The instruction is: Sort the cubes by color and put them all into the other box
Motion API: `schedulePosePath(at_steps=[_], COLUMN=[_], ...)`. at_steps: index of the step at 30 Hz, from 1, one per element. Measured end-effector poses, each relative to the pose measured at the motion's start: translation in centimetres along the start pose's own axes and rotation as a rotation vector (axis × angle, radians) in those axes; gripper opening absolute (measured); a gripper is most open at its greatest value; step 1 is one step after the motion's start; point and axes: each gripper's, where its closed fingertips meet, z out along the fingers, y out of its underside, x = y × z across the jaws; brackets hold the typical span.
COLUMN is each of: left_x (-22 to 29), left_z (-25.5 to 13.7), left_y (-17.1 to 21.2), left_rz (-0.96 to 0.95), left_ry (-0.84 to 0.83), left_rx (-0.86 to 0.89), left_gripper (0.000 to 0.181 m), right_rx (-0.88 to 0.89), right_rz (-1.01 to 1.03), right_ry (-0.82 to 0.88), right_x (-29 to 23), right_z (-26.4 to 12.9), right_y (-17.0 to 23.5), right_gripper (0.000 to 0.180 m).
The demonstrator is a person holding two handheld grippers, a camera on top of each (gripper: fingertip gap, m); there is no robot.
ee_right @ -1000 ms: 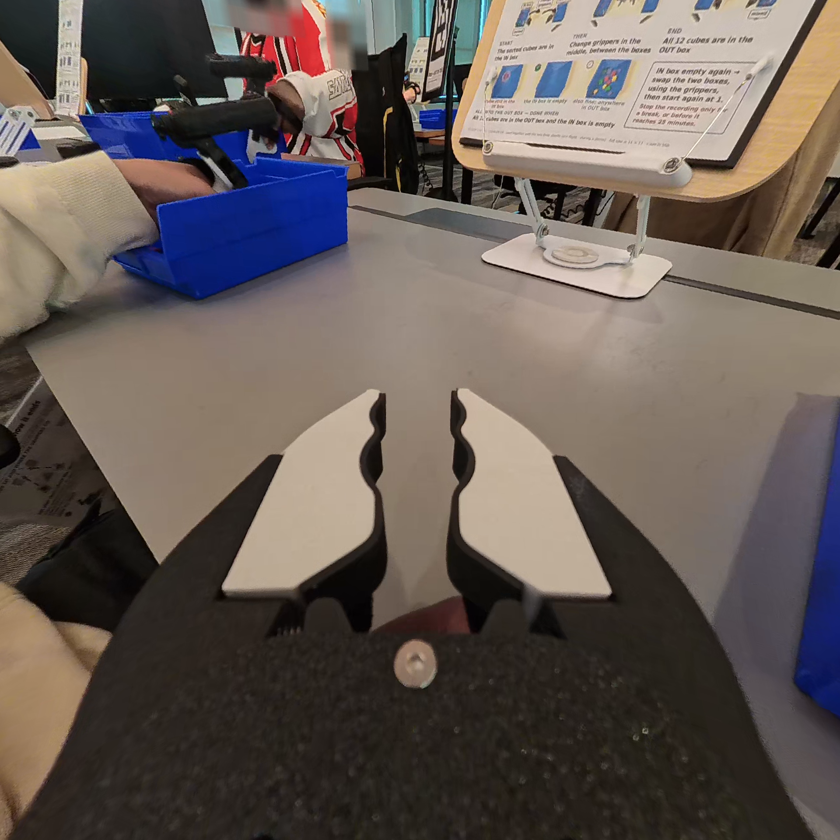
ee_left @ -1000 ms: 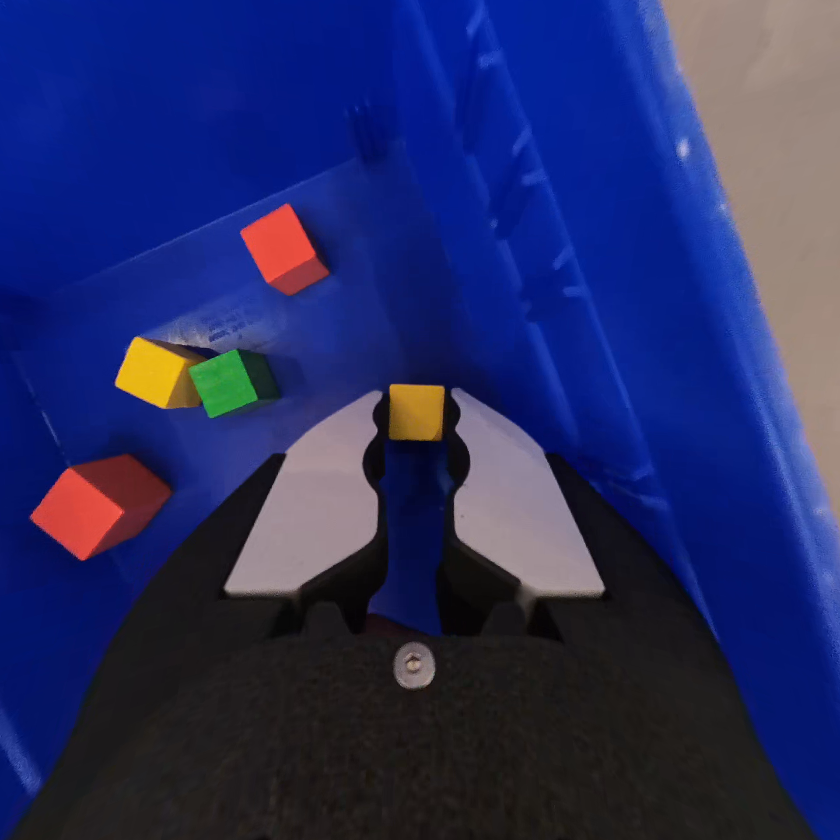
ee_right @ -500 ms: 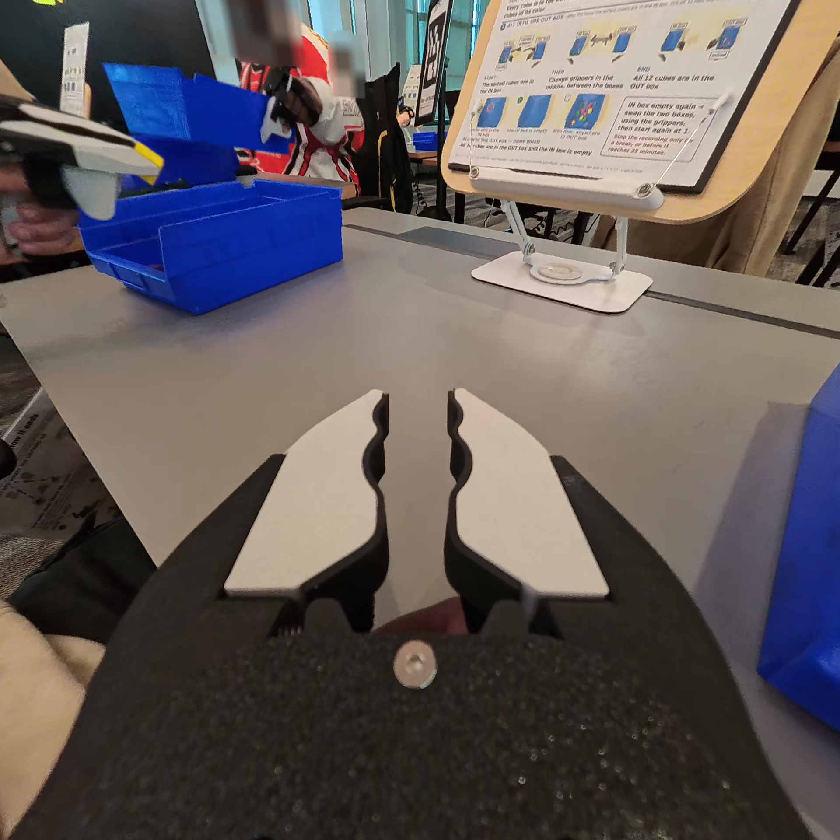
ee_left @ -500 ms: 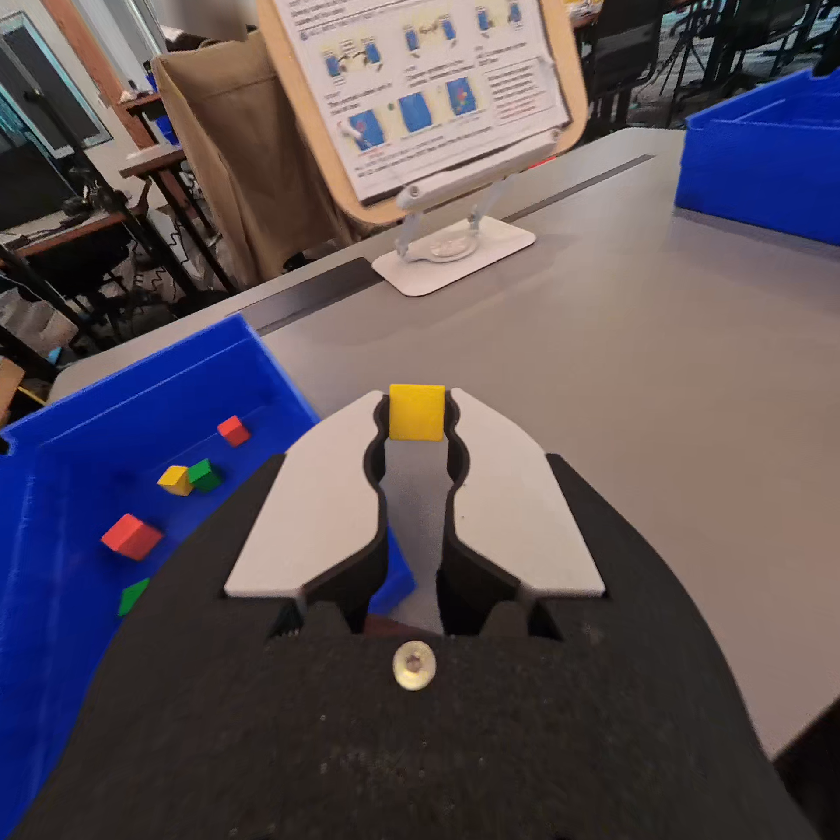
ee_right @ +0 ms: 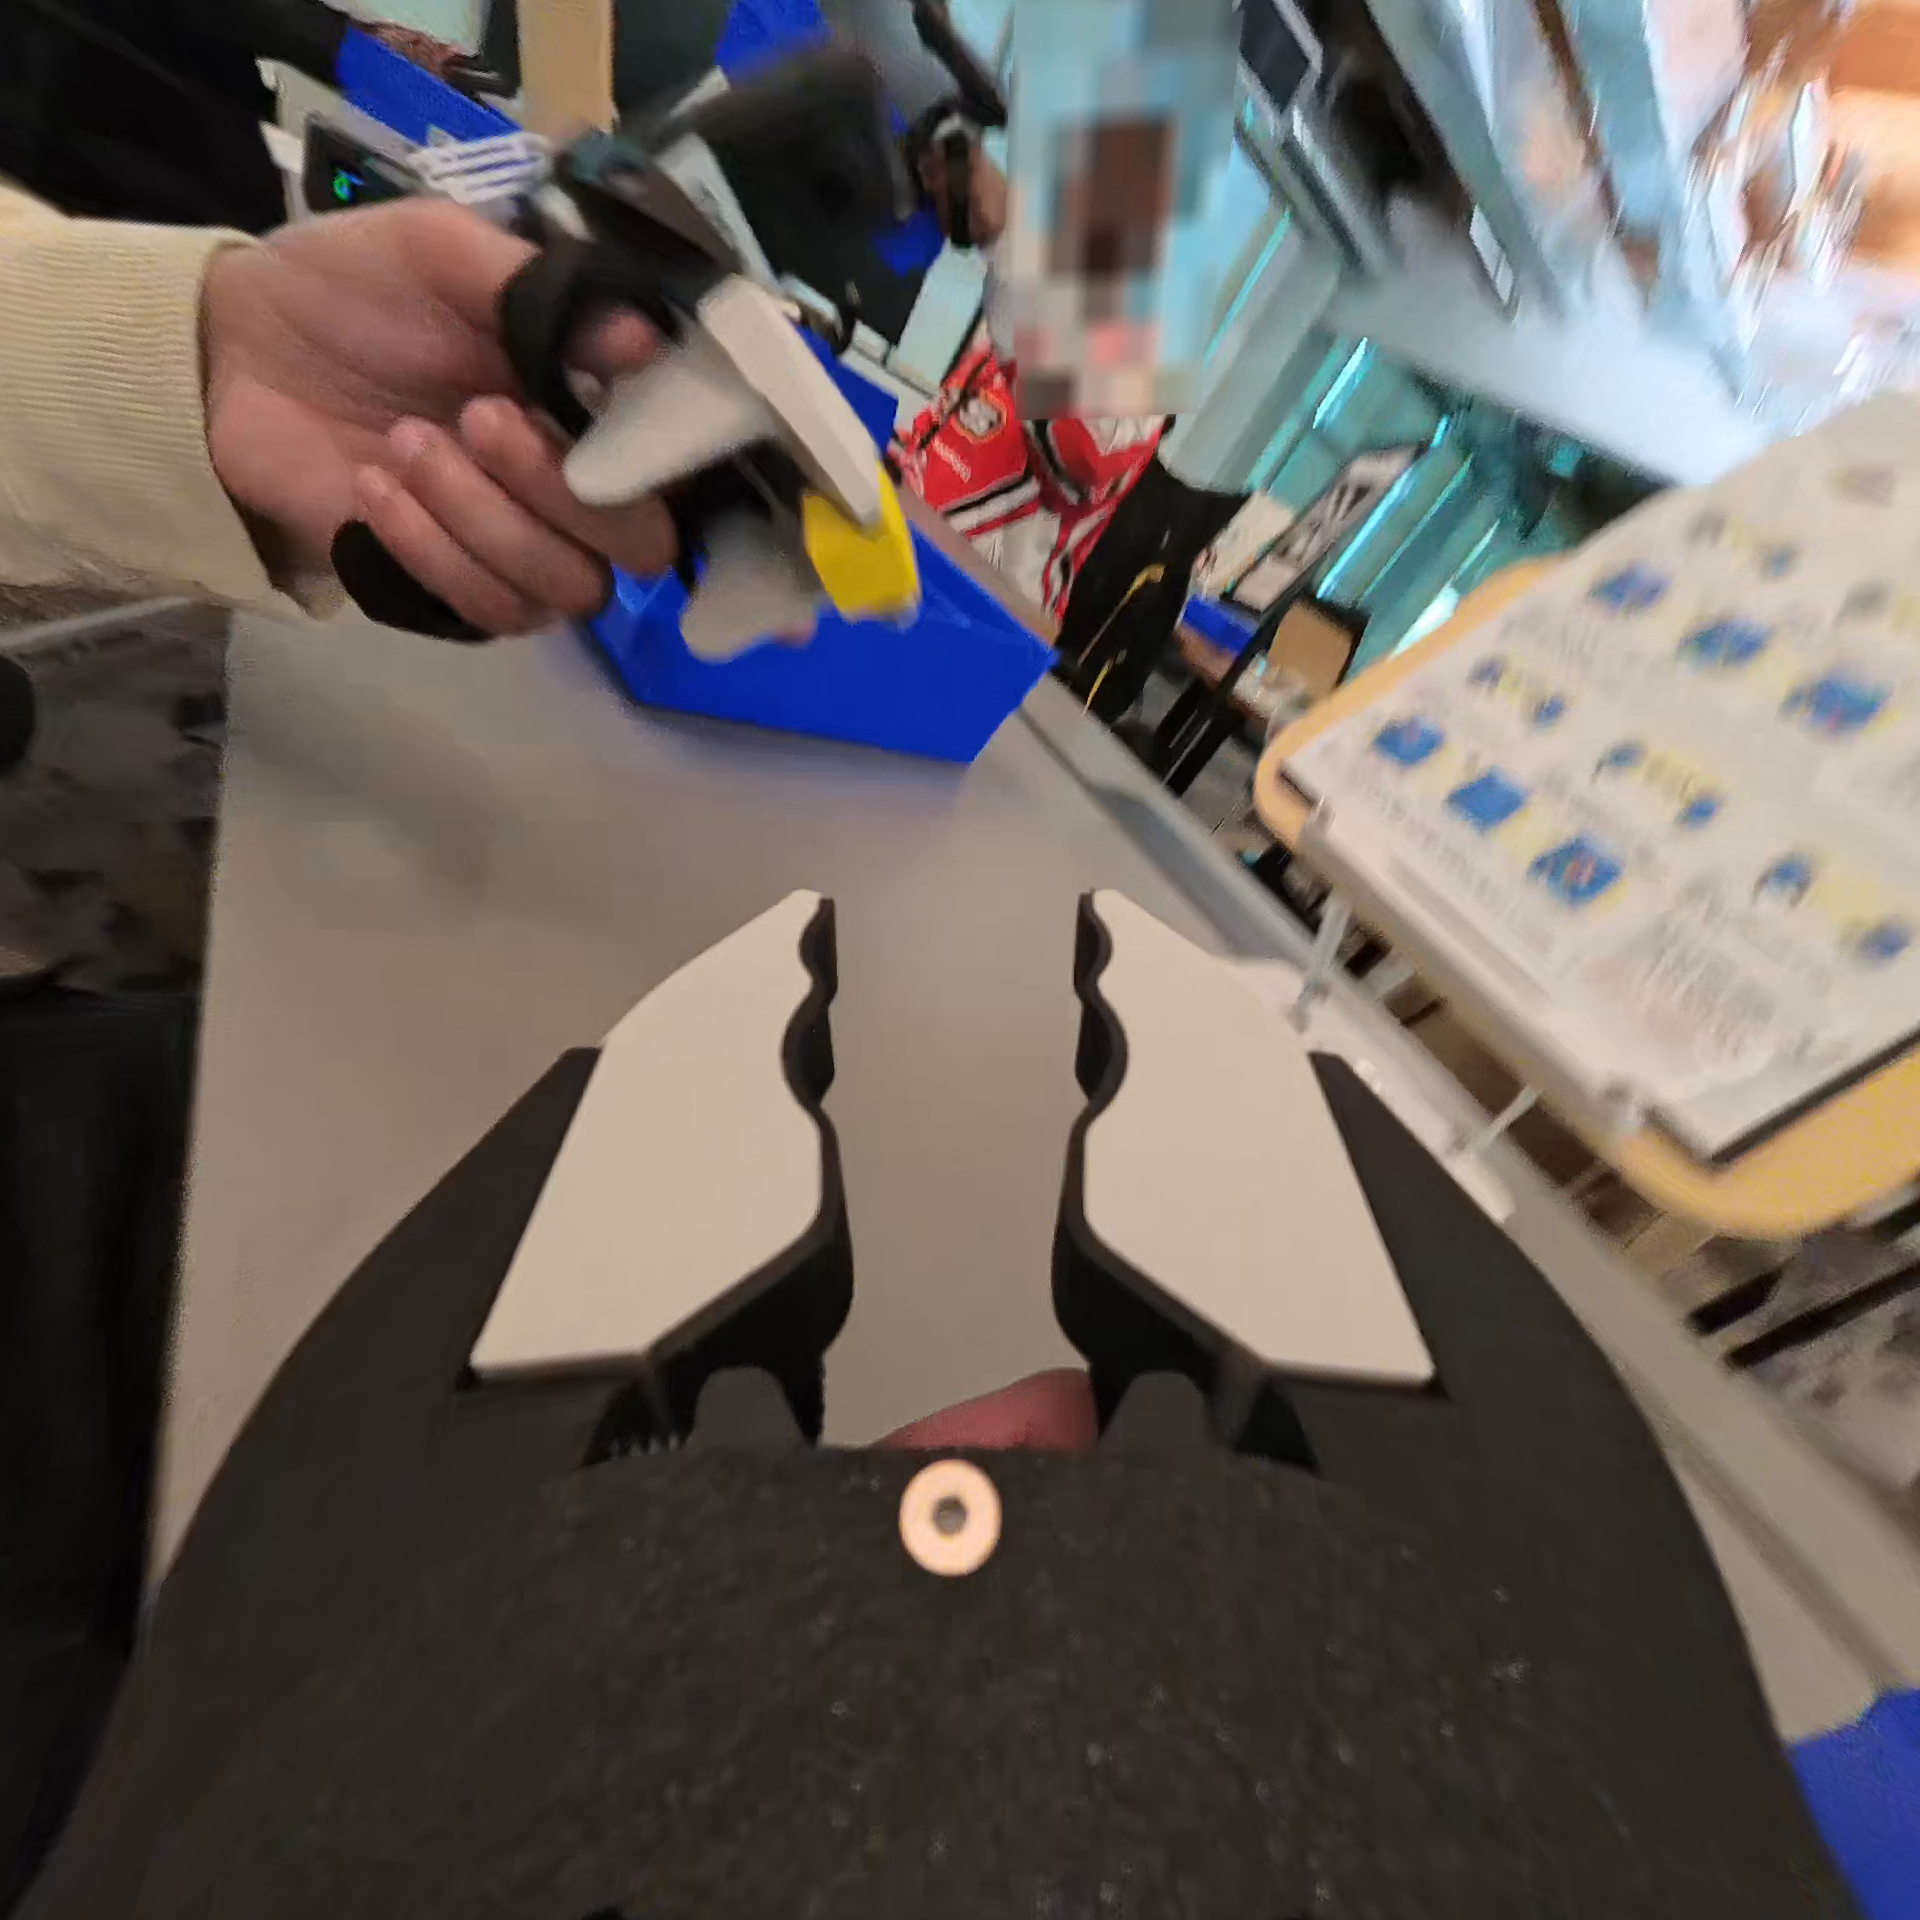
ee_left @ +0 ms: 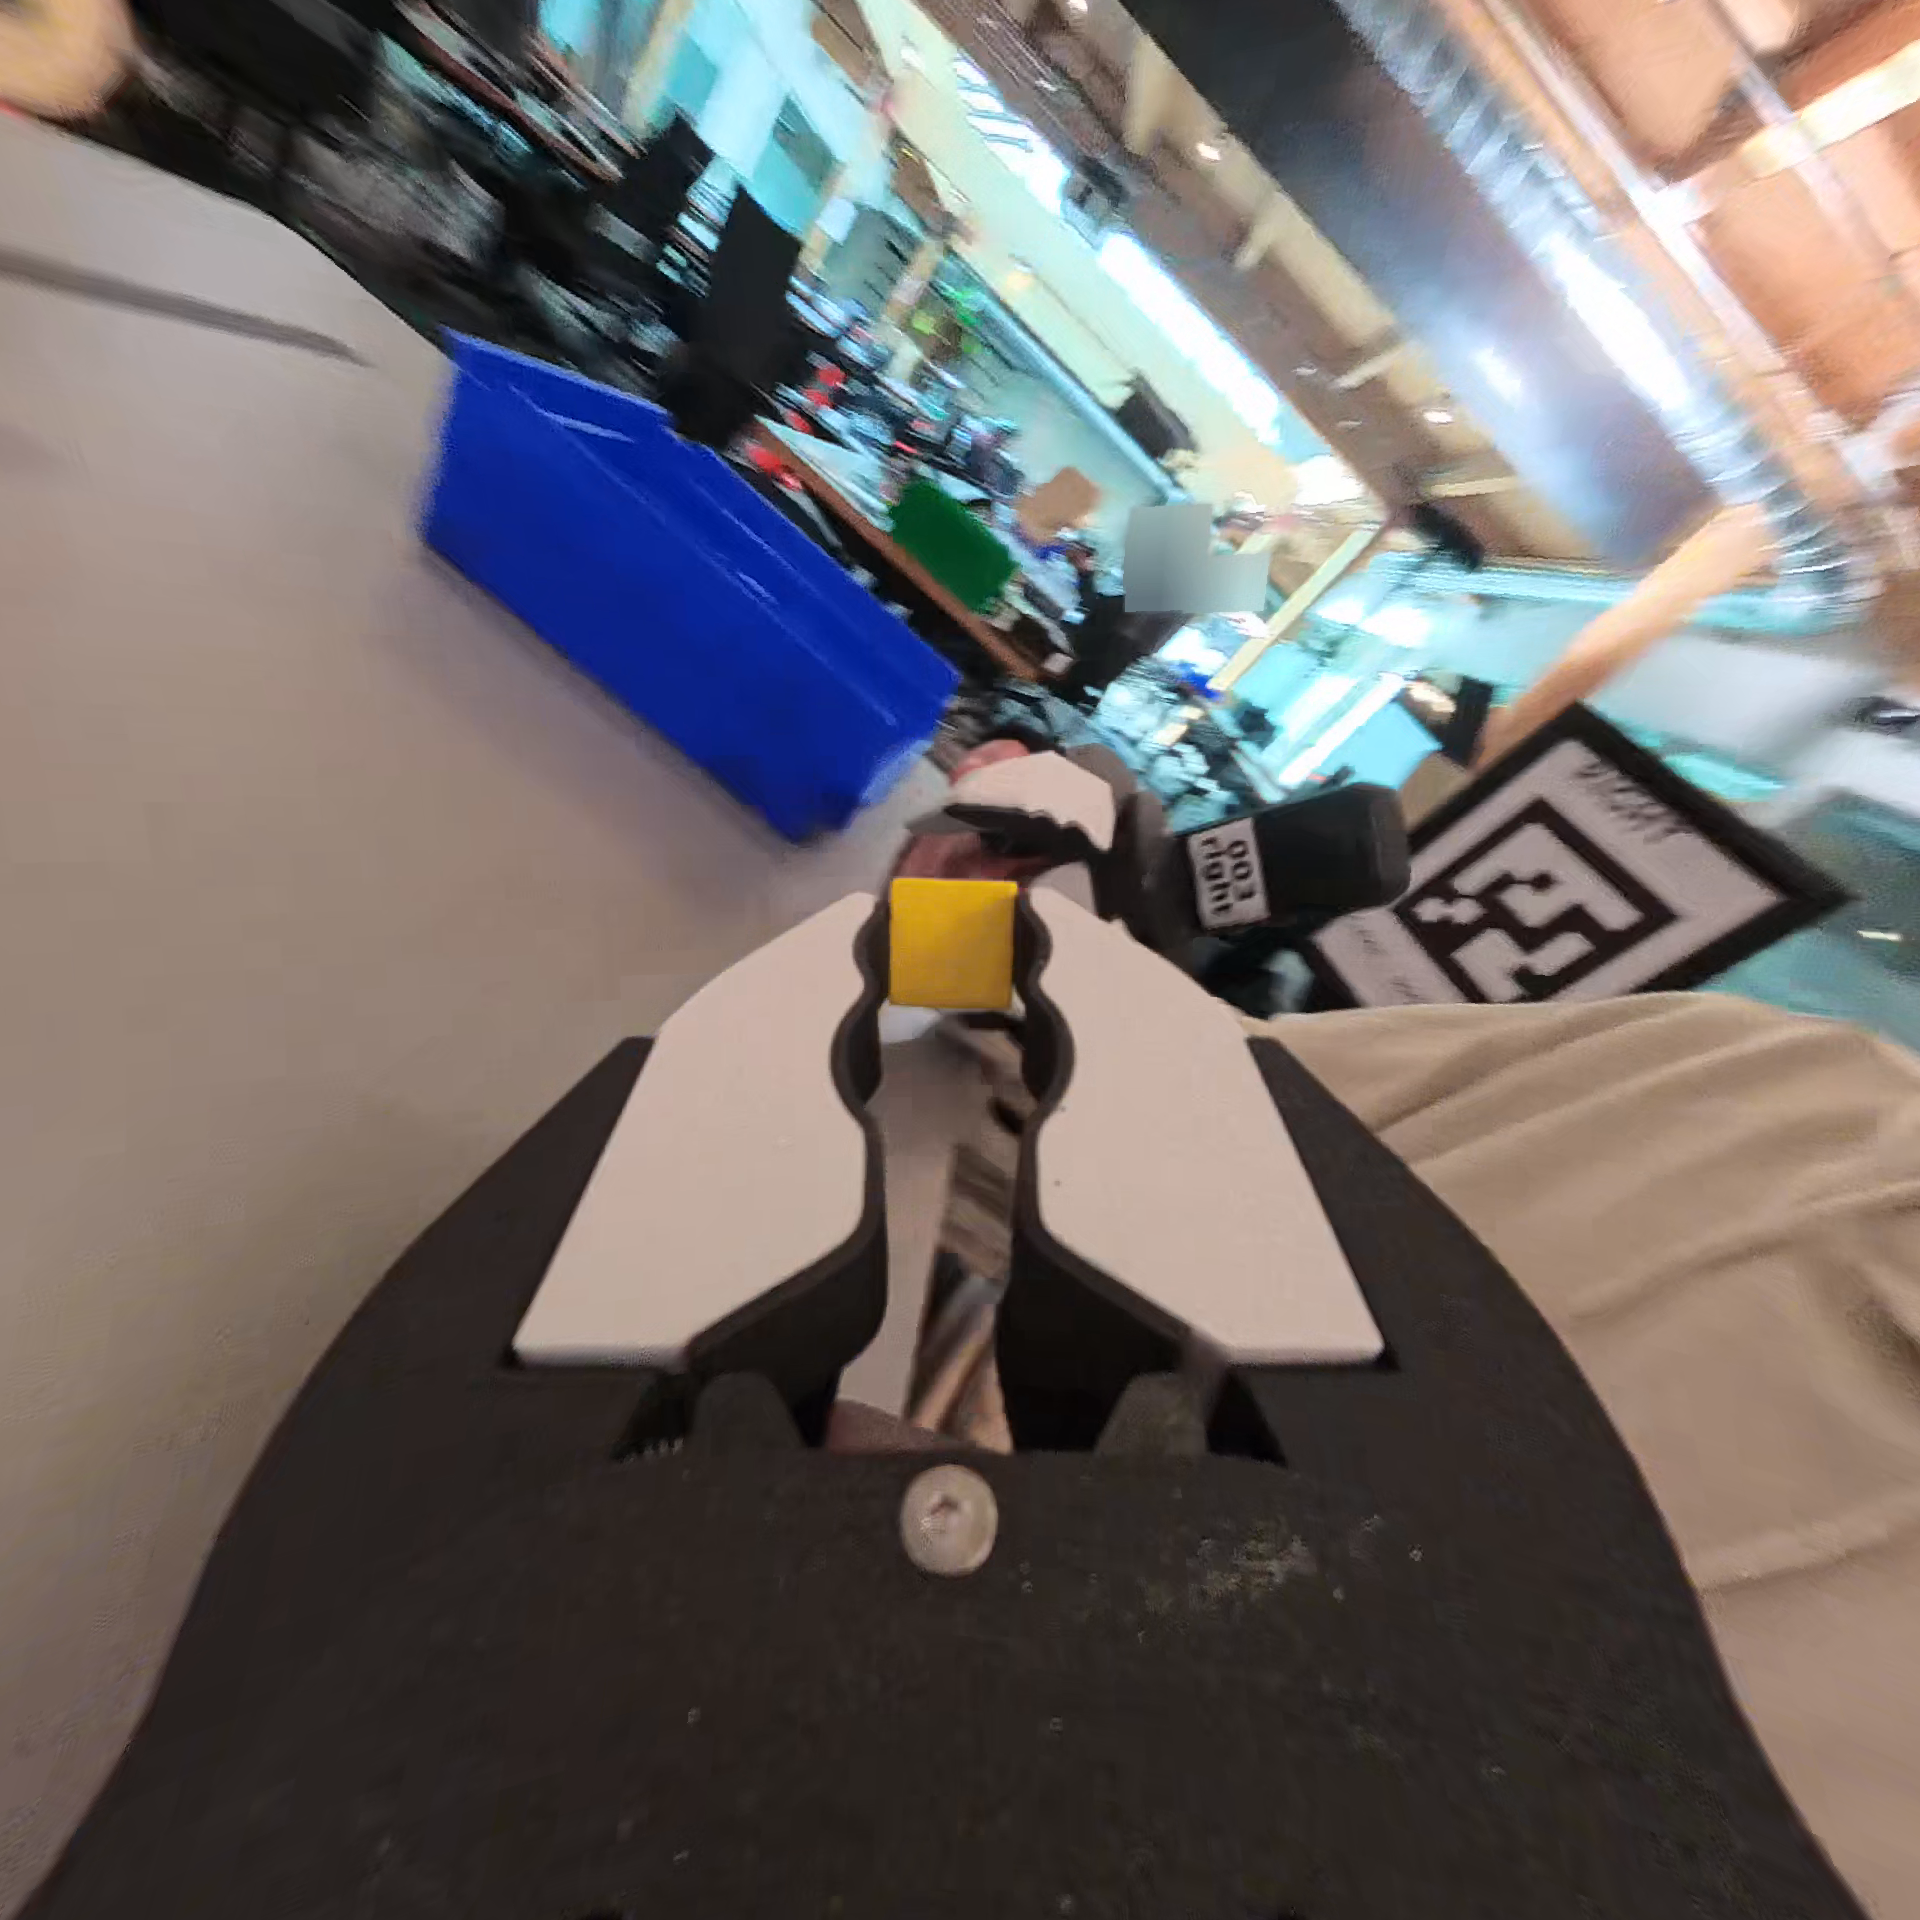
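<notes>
Above the smooth grey table, left gripper clamps a square-faced yellow cube; right gripper gapes, holding nothing.

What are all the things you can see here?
Cube: one, yellow, pinched at the tips of the left tongs.
Box: one, blue, on the table, in the left view.
Box: one, blue, on the table behind the left tongs, in the right view.
Table: one, grey, under both boxes.
Board: one, tan with a picture sheet, on a stand at the right.
Left tongs: grey fingers, shut on the cube.
Right tongs: grey fingers, open, empty, above the table.
Hand: one, cream sleeve, holding the left tongs.
</notes>
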Motion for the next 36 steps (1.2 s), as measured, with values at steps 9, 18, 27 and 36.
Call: schedulePosePath(at_steps=[9,18,27,36], left_x=[2.0,0.1,-5.1,-4.9], left_z=[6.5,4.3,-4.8,-3.3], left_y=[2.7,4.4,7.2,8.1], left_rz=[-0.264,-0.041,0.385,0.422], left_ry=[0.285,-0.010,-0.772,-0.723], left_rx=[-0.095,-0.093,-0.068,-0.145], left_gripper=[0.022,0.059,0.044,0.044], right_rx=[0.075,0.078,-0.117,-0.640], right_rz=[-0.172,-0.019,0.295,0.453], right_ry=[0.037,0.136,0.357,0.549], right_x=[-0.4,1.0,3.3,24.4], right_z=[2.3,-2.6,-9.7,-21.0], right_y=[-1.5,-0.8,4.0,12.3], right_gripper=[0.032,0.023,0.023,0.023])
